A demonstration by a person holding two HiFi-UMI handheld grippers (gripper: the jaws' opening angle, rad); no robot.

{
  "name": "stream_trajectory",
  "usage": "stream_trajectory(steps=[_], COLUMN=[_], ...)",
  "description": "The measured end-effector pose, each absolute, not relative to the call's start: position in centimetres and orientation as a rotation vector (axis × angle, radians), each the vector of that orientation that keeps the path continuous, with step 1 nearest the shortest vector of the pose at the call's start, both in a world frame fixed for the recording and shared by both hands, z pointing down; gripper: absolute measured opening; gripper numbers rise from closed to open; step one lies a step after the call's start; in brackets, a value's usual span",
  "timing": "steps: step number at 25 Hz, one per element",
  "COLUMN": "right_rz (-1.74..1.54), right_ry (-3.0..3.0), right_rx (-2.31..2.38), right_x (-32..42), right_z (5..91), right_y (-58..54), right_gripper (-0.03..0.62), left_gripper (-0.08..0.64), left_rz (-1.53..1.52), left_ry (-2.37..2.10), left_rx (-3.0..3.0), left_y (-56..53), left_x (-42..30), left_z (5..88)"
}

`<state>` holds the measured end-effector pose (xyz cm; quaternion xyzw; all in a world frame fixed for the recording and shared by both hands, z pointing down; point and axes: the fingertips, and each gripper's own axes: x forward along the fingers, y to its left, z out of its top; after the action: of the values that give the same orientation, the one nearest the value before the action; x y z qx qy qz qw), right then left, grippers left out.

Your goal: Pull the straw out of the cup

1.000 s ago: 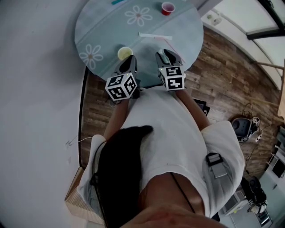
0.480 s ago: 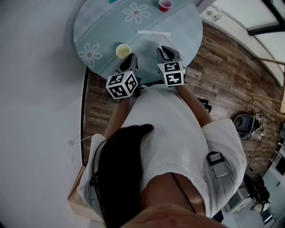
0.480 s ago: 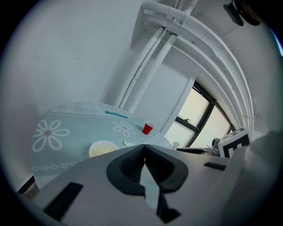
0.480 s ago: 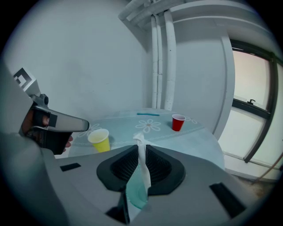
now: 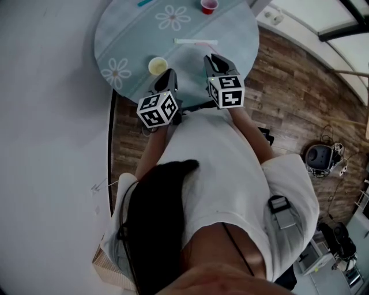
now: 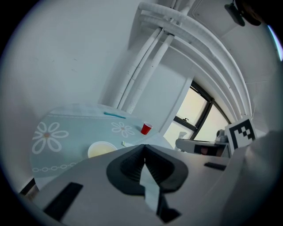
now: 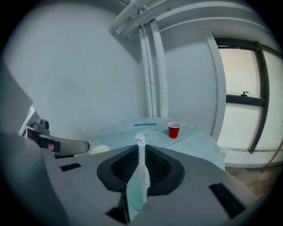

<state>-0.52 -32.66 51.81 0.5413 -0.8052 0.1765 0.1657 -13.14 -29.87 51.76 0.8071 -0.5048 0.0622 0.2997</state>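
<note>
A pale yellow cup (image 5: 157,65) stands open-topped near the table's front edge, with no straw showing in it. It also appears in the left gripper view, where the yellow cup (image 6: 102,150) lies just left of the jaws. My left gripper (image 5: 168,76) hovers right behind it, shut and empty, its jaws (image 6: 144,152) meeting in a line. My right gripper (image 5: 212,57) is to the right of the cup. Its jaws are closing, and between them stands a thin white paper-like strip (image 7: 141,172), crumpled at the top. The right gripper (image 7: 140,148) pinches this strip.
The round table (image 5: 127,34) wears a teal cloth with white flowers. A small red cup (image 5: 209,6) stands at the far side, a teal stick (image 7: 145,124) lies farther back, and a white strip (image 5: 190,41) lies on the cloth ahead of the right gripper. Wooden floor is to the right.
The right gripper's jaws have come together and it has lifted slightly. The left gripper has stayed by the yellow cup.
</note>
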Motion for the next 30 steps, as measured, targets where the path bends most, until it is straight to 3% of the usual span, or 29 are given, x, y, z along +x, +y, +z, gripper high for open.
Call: stream_trajectory(steps=[15, 30], right_rz=[0.527, 0.619], right_ry=[-2.458, -2.377], right_rx=[1.635, 1.932], right_x=[1.6, 10.4], right_z=[44.3, 42.8], right_y=[-33.5, -34.4], right_gripper=[0.060, 0.060], left_gripper=[0.009, 0.009], left_rz=[0.172, 0.175], left_ry=[-1.312, -1.291], left_rx=[2.171, 2.136], left_y=[-30.4, -30.5], left_x=[-12.7, -12.4], left_z=[51.5, 52.3])
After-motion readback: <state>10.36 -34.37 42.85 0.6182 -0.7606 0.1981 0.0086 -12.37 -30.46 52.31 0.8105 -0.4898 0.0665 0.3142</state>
